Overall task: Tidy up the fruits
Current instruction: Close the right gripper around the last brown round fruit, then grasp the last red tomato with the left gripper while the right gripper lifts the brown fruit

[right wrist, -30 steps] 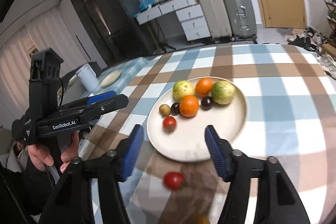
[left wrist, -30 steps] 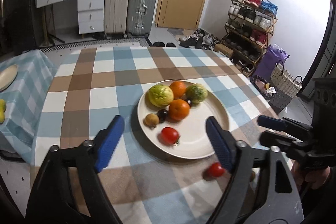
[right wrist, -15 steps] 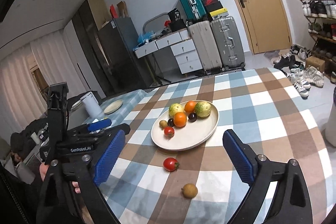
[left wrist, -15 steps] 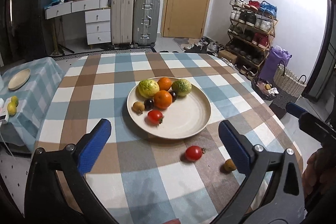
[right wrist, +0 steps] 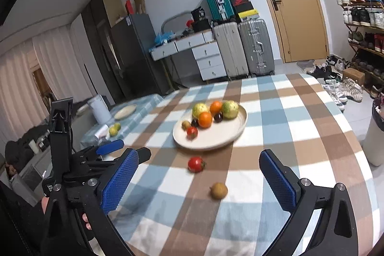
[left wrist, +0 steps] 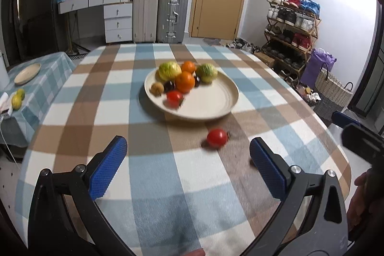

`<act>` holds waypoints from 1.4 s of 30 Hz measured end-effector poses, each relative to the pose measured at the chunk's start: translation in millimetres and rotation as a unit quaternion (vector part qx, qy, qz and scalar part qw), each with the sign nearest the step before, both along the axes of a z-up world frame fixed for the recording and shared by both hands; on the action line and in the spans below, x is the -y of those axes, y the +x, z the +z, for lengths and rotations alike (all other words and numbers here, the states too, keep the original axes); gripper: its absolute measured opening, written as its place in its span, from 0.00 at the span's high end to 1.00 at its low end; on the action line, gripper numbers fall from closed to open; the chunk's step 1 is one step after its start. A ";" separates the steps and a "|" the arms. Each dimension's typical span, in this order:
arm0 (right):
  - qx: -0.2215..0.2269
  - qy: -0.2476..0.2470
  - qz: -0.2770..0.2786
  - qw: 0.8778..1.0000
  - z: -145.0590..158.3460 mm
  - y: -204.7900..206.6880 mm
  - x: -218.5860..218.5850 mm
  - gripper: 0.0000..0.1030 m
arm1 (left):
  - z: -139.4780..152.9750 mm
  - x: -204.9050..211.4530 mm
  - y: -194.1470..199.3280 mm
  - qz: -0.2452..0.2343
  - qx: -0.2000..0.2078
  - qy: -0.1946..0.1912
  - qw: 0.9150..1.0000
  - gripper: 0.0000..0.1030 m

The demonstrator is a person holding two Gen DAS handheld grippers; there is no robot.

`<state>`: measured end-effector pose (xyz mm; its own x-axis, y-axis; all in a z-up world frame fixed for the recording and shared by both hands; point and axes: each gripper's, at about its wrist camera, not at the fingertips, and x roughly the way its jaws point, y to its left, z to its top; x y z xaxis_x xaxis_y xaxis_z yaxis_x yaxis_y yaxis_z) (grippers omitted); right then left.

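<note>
One small brown fruit (right wrist: pixel 218 190) hides behind the left gripper's (left wrist: pixel 188 165) right finger.

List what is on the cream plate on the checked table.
On the plate: two yellow-green fruits, two oranges, two dark plums, one small brown fruit and a tomato. Anything lying behind the piled fruit stays hidden from both views.

Dim, even indoor light; a bright white glare washes out the far right wall in the left view. The plate (left wrist: pixel 223 104) and fruit are smeared by motion blur. Fisheye bending curves both views, with black corners.
</note>
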<state>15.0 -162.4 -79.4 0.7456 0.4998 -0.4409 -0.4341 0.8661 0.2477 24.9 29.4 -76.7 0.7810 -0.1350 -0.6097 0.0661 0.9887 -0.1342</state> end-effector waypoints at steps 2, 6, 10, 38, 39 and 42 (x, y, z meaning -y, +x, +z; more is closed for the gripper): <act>-0.014 -0.014 -0.006 1.000 -9.6 0.3 -2.1 0.00 | -9.2 -0.9 -1.2 -0.001 -0.008 -0.005 1.000 0.01; -0.039 -0.027 -0.003 0.999 -27.1 3.7 -5.3 0.00 | -20.9 -2.5 -1.4 0.001 -0.019 -0.004 1.000 0.01; -0.070 -0.031 0.006 0.997 -46.1 16.8 -10.4 0.00 | -31.0 -2.3 1.3 -0.002 -0.031 0.001 1.000 0.01; -0.149 -0.042 0.023 0.988 -85.5 63.4 -20.6 0.72 | -47.5 -0.2 33.3 -0.010 -0.060 -0.007 0.998 0.01; -0.147 -0.039 0.023 0.988 -84.6 63.3 -19.6 0.72 | -47.1 0.1 34.1 -0.011 -0.060 -0.006 0.998 0.01; -0.137 -0.033 0.022 0.990 -79.8 63.3 -15.0 0.72 | -46.1 2.7 39.0 -0.014 -0.062 -0.004 0.998 0.01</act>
<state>78.3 -147.4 -159.2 0.5715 0.4928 -0.6562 -0.3965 0.8659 0.3050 63.8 26.7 -122.8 0.6959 -0.1597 -0.7002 0.0753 0.9858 -0.1500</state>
